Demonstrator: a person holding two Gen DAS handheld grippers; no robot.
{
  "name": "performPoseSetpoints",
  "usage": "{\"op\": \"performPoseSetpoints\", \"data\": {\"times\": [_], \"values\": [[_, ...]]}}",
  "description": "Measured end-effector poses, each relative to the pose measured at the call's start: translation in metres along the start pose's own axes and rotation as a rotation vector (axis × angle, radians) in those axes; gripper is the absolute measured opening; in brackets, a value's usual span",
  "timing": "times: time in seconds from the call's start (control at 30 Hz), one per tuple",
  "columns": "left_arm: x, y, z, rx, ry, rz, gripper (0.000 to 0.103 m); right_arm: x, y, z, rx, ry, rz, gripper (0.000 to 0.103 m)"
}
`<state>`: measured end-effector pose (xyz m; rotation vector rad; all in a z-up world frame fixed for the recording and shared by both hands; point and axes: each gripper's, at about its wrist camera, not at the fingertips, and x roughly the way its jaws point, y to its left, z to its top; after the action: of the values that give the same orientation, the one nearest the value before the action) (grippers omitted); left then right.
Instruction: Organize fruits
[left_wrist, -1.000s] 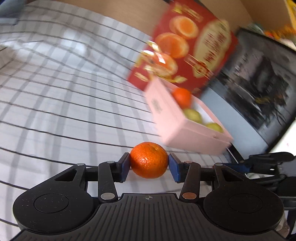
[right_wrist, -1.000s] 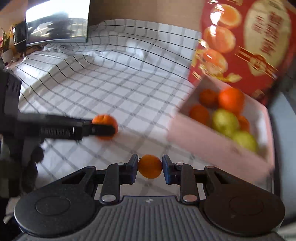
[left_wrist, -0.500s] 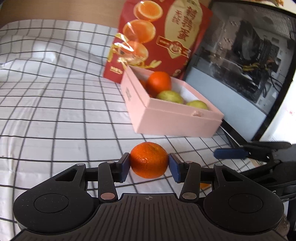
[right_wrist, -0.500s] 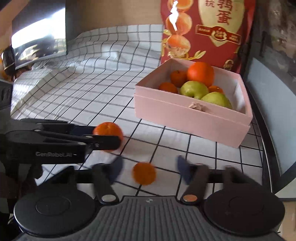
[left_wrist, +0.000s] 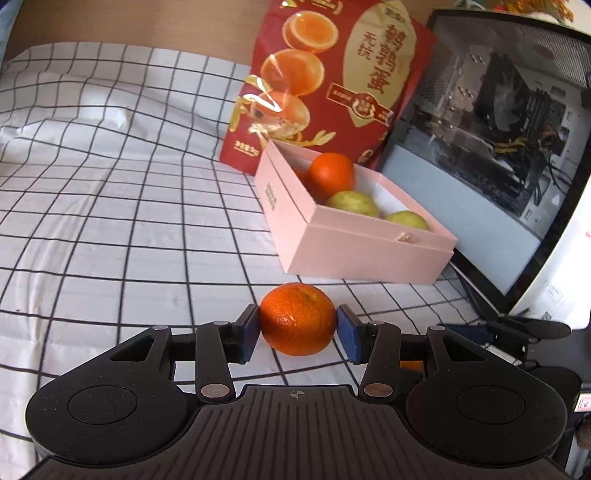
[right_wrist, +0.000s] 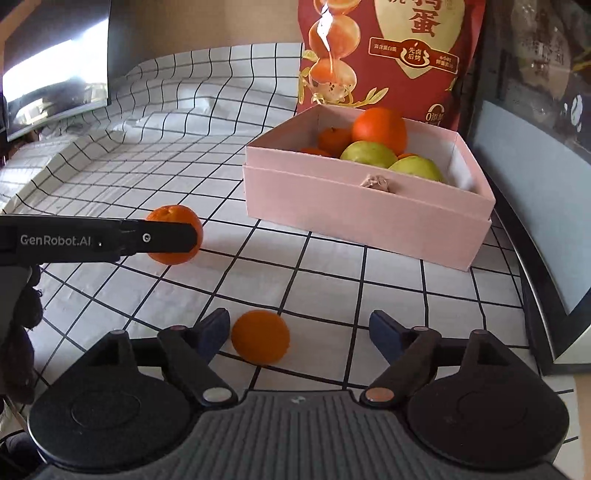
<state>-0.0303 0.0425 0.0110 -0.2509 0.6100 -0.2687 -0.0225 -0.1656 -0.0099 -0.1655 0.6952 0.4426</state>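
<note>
Left gripper: large mandarin pinched between both pads, above the checked cloth.
Right gripper: jaws just opened wide; small mandarin lies loose on the cloth near the left pad.
Pink box: the smaller oranges inside are seen only from the right wrist.

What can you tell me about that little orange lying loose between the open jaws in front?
The small orange is round, smooth and evenly bright orange, smaller than the one in the left gripper. It lies on the checked cloth, in front of the pink box. The right gripper has just been opening its jaws; they stand wide, the fruit nearer the left one, neither pressing it.
</note>
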Motion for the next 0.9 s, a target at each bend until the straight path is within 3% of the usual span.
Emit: {"op": "performPoseSetpoints", "data": {"times": [0.13, 0.27, 0.47, 0.7, 0.9], "values": [[0.004, -0.007, -0.002, 0.034, 0.005, 0.022, 0.051, 0.003, -0.005, 0.001, 0.0, 0.004, 0.038, 0.096], [0.007, -0.017, -0.004, 0.088, 0.026, 0.062, 0.054, 0.009, -0.004, 0.005, -0.039, 0.024, 0.06, 0.1], [0.013, -0.032, -0.008, 0.163, 0.052, 0.131, 0.051, 0.01, -0.005, 0.006, -0.05, 0.027, 0.087, 0.103], [0.011, -0.032, -0.008, 0.151, 0.05, 0.137, 0.051, 0.008, -0.005, 0.003, -0.046, 0.019, 0.086, 0.103], [-0.003, -0.029, -0.008, 0.148, 0.033, 0.087, 0.051, 0.008, -0.004, 0.003, -0.052, 0.02, 0.081, 0.103]]}}
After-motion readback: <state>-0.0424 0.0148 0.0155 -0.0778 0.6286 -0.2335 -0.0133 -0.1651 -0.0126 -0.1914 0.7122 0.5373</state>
